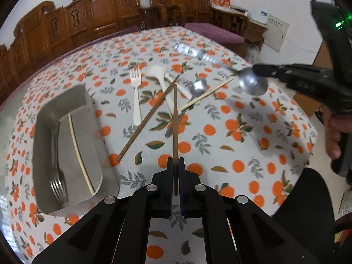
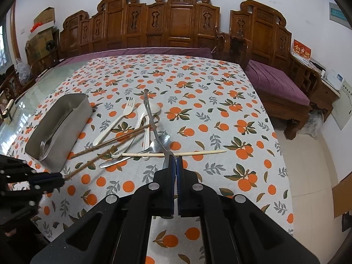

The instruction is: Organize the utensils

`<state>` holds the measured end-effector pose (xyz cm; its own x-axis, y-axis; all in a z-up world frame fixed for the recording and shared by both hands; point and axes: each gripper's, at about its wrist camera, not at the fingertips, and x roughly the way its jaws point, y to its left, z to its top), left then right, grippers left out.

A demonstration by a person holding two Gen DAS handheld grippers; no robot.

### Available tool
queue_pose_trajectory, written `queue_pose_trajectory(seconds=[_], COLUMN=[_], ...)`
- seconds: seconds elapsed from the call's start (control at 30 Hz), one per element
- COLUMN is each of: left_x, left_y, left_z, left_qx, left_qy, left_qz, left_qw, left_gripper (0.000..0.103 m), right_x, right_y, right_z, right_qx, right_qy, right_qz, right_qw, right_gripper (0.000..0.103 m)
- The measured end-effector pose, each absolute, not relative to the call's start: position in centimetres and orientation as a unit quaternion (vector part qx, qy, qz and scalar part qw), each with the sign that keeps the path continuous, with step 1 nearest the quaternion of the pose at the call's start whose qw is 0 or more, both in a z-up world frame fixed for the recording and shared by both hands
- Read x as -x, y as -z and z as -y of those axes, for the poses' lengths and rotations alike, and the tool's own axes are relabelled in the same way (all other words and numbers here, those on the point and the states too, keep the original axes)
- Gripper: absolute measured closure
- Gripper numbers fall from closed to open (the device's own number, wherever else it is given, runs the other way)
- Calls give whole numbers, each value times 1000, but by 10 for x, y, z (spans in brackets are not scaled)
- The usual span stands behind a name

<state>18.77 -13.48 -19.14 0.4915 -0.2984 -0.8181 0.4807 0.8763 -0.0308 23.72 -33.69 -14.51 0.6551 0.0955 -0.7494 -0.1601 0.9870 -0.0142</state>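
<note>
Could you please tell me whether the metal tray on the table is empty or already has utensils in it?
Not empty. The metal tray already holds a metal fork and a pale chopstick lying along its floor.

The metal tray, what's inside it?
Inside the metal tray lie a metal fork and one pale chopstick. In the right wrist view its near wall covers most of the inside, so only the fork tines show.

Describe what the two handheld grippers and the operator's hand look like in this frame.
Both grippers, left gripper and right gripper, are matte black with angular linkage arms, silver round pivot pins and blue-edged finger pads. The right unit's body carries a green indicator light. A bare, ungloved hand grips its handle; no sleeve is visible.
</note>
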Motion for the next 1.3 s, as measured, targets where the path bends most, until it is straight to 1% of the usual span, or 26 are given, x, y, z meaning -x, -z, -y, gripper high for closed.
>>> queue_pose_trajectory(seconds=[0.33,0.6,0.93,1.3], left_x=[-185,-190,-199,-216], left_y=[142,130,136,167], left_z=[124,90,32,-4], left_qx=[-100,-82,-64,-59], left_qy=[219,185,123,78], left_qz=[-408,-401,-410,-443], left_qw=[881,894,901,891], left_gripper=[100,100,100,99], right_x=[-236,-235,-238,-247], right_y=[140,131,127,129], right_z=[333,314,270,216], right_qx=[40,45,48,56], right_qy=[-74,-86,-119,-155], right_qz=[-405,-399,-394,-397], right_qw=[910,912,910,903], right_gripper=[101,101,101,101])
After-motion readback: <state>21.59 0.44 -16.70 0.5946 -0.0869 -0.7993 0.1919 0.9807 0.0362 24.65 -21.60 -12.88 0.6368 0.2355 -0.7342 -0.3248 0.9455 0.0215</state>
